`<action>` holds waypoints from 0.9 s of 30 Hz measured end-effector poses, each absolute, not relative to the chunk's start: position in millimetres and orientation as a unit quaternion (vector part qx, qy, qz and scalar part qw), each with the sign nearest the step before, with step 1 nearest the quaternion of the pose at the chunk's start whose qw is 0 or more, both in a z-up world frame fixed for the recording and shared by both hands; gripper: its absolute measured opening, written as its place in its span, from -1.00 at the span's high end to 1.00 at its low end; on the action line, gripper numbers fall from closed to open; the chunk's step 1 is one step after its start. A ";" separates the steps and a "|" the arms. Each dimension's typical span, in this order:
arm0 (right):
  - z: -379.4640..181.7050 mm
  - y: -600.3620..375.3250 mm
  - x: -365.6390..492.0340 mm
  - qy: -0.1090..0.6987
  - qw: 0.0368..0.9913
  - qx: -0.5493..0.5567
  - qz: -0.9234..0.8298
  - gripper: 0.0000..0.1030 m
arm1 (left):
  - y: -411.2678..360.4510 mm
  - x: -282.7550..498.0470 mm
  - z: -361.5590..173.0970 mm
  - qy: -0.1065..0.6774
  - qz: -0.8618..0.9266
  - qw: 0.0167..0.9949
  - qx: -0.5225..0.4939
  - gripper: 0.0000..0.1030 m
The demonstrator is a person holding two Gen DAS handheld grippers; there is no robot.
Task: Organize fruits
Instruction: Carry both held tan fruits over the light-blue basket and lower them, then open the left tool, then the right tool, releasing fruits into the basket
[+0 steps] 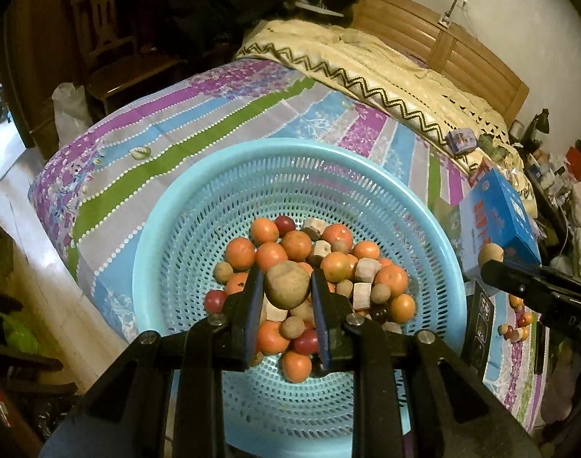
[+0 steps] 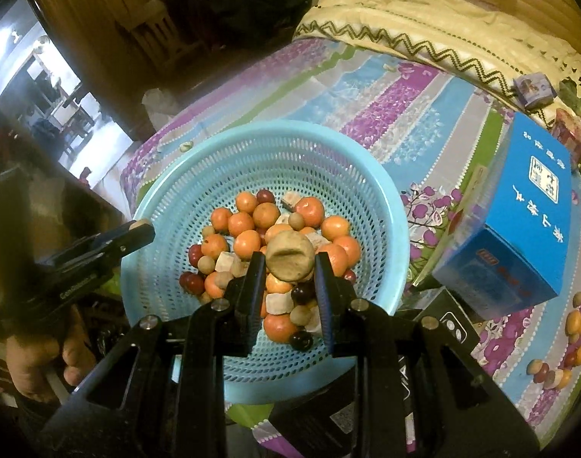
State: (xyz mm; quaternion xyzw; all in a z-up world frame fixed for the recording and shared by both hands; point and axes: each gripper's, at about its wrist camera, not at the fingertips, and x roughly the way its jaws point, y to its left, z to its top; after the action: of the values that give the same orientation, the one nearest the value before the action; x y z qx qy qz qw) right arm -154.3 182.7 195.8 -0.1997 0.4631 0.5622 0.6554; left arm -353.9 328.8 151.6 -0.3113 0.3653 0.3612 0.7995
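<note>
Fruits: each pair of tongs carries one brownish, rough-skinned round fruit over the blue perforated basket [image 1: 168,236]. Left tongs [image 1: 286,290] are clenched on a brown fruit [image 1: 287,284]; right tongs [image 2: 289,267] are clenched on a similar brown fruit [image 2: 289,255] with a crease across its face. Both fruits hang above the pile [image 1: 309,267], not touching it as far as I can tell.

Step in hand, my read: transport/drop phase, both fruits carried over the basket for release. Next move calls for lowering a bit closer to the heap and letting the tongs go slack, one or both, so the fruit lands in the middle and does not bounce toward the rim. More loose fruits [image 2: 569,347] lie on the bedsheet near the bed's right edge, well apart from the basket, so the task looks partly done, more pickups left.

Looks: pile is mixed, with orange tangerine-like balls, dark red plum-like ones, small tan round ones and pale cube-shaped chunks. Held fruits are dull tan-brown and matte, bigger than the small tan ones.

Outward: basket sits on a striped purple, blue and green bedsheet [image 1: 198,122], toward the near edge of the bed. Blue carton [image 2: 519,221] stands just beside the basket on the right, dark box below it. Cream blanket [image 1: 385,65] with zigzag trim lies at the far side by the wooden headboard. A person's hand [image 2: 42,358] grips the left tool's handle at the left of the right wrist view.
</note>
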 end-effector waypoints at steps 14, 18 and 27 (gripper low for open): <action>194.7 188.2 -158.3 0.465 0.649 -0.209 0.564 0.49 | 334.4 -353.5 145.0 0.371 0.353 0.797 -0.322 0.51; 193.3 190.1 -158.3 0.466 0.648 -0.210 0.565 0.48 | 336.5 -353.9 143.1 0.372 0.353 0.795 -0.324 0.51; 192.8 190.3 -157.6 0.468 0.647 -0.206 0.566 0.46 | 339.3 -356.1 140.4 0.371 0.365 0.789 -0.326 -0.02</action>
State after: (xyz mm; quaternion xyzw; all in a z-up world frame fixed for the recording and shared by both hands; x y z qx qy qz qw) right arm -157.6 190.3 192.8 -0.2064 0.4682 0.5657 0.6467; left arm -356.1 339.3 140.4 -0.3257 0.3710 0.3648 0.7894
